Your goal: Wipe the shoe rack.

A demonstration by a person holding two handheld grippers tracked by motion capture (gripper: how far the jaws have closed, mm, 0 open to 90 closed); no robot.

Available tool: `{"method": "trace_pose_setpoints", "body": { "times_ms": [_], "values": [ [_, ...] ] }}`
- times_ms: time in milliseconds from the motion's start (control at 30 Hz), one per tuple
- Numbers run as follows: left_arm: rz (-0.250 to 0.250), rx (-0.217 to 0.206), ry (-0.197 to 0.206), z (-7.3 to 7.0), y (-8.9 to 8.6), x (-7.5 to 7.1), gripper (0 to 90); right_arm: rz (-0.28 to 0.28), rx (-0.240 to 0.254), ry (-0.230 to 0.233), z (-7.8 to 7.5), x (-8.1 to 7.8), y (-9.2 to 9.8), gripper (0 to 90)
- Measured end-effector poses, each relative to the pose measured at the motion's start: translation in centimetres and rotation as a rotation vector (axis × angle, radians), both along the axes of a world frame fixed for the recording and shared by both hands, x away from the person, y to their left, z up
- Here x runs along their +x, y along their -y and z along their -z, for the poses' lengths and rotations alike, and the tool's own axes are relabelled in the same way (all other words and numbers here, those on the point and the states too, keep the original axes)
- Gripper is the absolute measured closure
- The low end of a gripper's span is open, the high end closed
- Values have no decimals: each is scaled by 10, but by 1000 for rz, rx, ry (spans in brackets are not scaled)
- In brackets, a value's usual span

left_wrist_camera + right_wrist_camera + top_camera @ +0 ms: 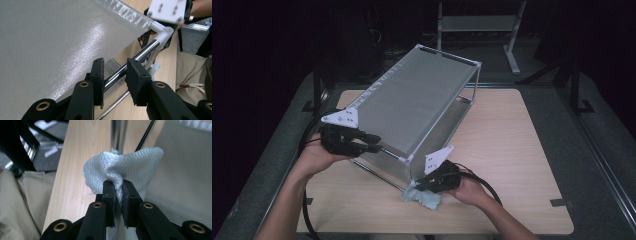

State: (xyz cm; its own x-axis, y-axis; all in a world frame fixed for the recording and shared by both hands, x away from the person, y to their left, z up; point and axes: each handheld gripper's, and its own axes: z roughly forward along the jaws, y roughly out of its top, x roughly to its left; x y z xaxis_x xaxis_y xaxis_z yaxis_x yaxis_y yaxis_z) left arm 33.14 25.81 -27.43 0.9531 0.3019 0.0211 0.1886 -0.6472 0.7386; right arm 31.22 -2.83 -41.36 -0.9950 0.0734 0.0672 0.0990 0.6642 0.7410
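Observation:
A metal-framed rack with a grey mesh panel (412, 100) stands tilted on the wooden table (512, 150). My left gripper (376, 143) is at the rack's near left edge. In the left gripper view its jaws (116, 65) straddle the chrome bar (147, 50) under the mesh panel (50, 37), with the pads apart and a gap at the bar. My right gripper (418, 187) is low at the rack's near corner, shut on a pale woven cloth (424, 199). The cloth (125, 165) bunches up between the right gripper's pads (118, 183), next to the grey panel (180, 182).
A white plastic joint (163, 33) caps the bar's corner, with the right gripper's white plate (167, 10) just beyond it. A thin lower rod (379, 175) of the rack lies near the table. A metal stand (477, 22) is behind the table. Bare tabletop lies to the right.

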Motion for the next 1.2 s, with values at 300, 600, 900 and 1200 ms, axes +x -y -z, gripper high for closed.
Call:
{"method": "trace_pose_setpoints", "body": {
  "times_ms": [300, 600, 900, 1200],
  "values": [
    [22, 7, -6, 0, 5, -2, 669, 6, -6, -13, 7, 1, -4, 816],
    [46, 7, -3, 0, 14, -5, 662, 1, -37, -15, 13, 4, -2, 816],
    [99, -18, -6, -1, 32, -13, 650, 33, -57, -17, 14, 8, 12, 813],
    [155, -13, -21, 1, 59, -19, 614, 99, -64, -22, 13, 14, 40, 814]
  ]
}}
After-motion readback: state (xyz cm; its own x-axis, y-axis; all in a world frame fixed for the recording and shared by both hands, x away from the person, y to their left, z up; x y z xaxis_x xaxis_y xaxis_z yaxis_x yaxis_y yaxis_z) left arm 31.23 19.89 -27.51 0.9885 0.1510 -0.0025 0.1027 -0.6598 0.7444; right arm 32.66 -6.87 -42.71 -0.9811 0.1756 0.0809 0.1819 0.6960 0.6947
